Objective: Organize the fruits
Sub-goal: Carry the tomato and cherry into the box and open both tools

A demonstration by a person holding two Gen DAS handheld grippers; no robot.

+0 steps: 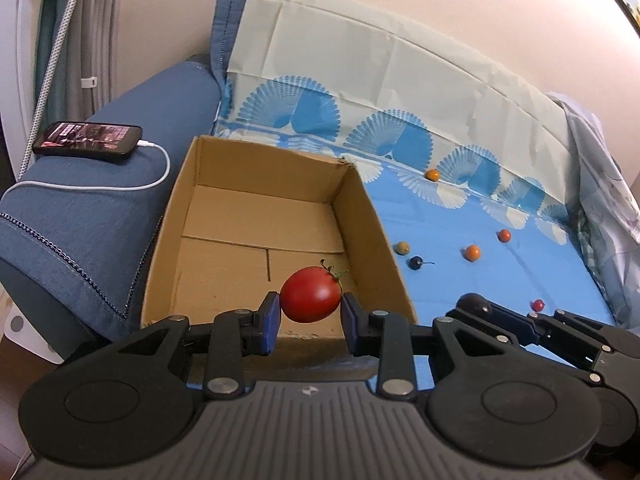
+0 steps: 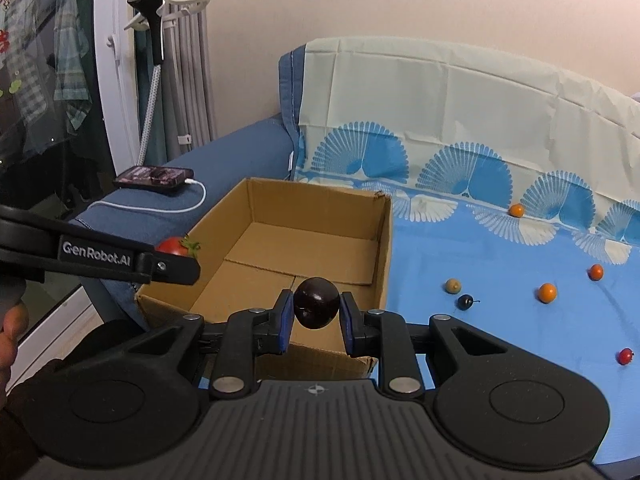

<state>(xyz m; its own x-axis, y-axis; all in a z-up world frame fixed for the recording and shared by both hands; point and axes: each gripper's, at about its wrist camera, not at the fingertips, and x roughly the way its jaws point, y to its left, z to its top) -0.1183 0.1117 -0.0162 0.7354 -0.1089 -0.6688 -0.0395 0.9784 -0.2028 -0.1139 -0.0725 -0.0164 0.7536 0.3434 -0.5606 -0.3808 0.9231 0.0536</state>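
The left gripper (image 1: 310,316) had its jaws closed on a red tomato (image 1: 311,294), one blue pad on each side of it, the green stem cap pointing toward 1 o'clock. The tomato hung above the near end of the box (image 1: 372,216), an open cardboard one whose floor showed nothing but its flaps. The right gripper (image 2: 316,322) gripped a dark plum (image 2: 317,302) the same way — pads pressed to its left and right flanks, the fruit held over the box's near wall.

Loose fruits lay on the blue sheet (image 1: 500,292) to the right of the box, at about 3 o'clock from it: an olive-green fruit (image 1: 402,247) closest to the box wall, a dark cherry (image 1: 416,262) just beside it, an orange fruit (image 1: 472,253) farther right, a red-orange one (image 1: 504,235) beyond that, a small red one (image 1: 538,304) nearer the camera, and another orange fruit (image 1: 432,175) far back at the fold of the sheet.

The left view alone showed the right gripper from outside, low at 4 o'clock, with the plum's dark top just visible. The right view showed the left gripper side-on at 9 o'clock, the tomato peeking above its finger — and a hand (image 2: 12,320) at the left edge. A phone (image 1: 87,141) on a white cable (image 1: 120,188) lay on the sofa arm (image 1: 80,232) left of the box.
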